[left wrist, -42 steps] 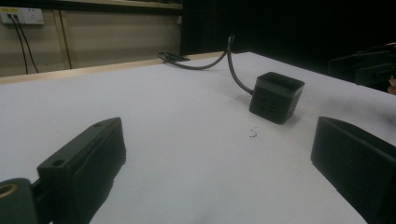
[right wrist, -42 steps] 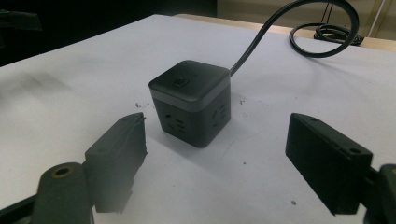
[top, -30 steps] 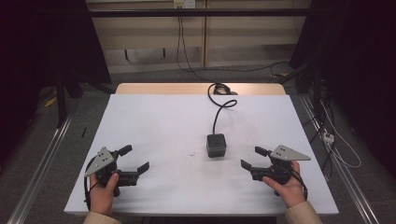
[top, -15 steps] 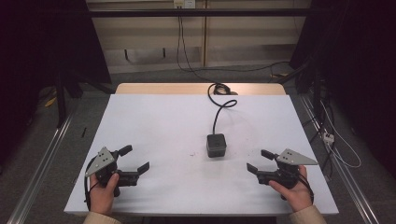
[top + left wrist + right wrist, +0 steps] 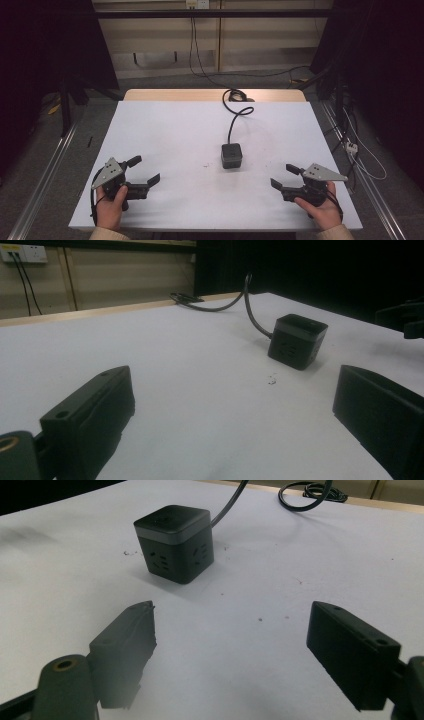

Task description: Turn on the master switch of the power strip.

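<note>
table (image 5: pixel 165 130): white top, wooden far edge | wall (image 5: pixel 165 40): beige panels, wall socket (image 5: pixel 196 4) with cables plugged in | floor (image 5: pixel 280 82): grey, loose cables | sides: dark, metal rails (image 5: pixel 45 170) flank table | light: dim

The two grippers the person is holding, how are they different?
The left gripper sits near the table's left front corner; the right gripper sits near its right front corner. The left gripper is farther from the black socket cube; the right gripper is nearer. Both are black, open, empty, and aimed inward.
</note>
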The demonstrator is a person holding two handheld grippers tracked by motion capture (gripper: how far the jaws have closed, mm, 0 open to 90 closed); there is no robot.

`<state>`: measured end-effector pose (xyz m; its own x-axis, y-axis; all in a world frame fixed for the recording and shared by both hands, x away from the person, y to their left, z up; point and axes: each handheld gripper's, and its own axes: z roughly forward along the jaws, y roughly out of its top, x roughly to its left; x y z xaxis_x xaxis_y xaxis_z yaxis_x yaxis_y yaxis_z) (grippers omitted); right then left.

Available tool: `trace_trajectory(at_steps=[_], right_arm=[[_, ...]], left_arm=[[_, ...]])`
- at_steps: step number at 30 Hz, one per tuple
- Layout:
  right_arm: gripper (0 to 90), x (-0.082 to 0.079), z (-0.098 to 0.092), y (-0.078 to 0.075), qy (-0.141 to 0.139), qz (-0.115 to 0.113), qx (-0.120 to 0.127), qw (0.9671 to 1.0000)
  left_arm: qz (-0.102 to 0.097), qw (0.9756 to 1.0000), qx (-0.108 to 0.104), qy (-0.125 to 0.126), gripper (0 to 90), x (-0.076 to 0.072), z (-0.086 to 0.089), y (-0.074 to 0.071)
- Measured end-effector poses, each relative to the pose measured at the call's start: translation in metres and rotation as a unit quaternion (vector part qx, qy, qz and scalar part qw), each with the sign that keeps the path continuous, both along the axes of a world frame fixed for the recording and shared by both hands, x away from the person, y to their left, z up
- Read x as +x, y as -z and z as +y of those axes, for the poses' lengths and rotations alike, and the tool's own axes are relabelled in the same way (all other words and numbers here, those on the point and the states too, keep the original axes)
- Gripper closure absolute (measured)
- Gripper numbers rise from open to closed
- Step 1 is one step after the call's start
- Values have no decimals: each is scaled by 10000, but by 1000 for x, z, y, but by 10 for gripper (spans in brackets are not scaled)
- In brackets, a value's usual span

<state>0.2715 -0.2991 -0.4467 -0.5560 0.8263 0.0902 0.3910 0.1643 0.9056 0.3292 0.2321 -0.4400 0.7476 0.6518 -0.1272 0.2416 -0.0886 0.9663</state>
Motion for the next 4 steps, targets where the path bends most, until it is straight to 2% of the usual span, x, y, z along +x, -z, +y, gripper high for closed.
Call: trace_trajectory(at_steps=[4], right_arm=[[188,-2,-3,2,24,29,-73,10000]], left_arm=[[44,10000,31,-14,28,1,-1,0]])
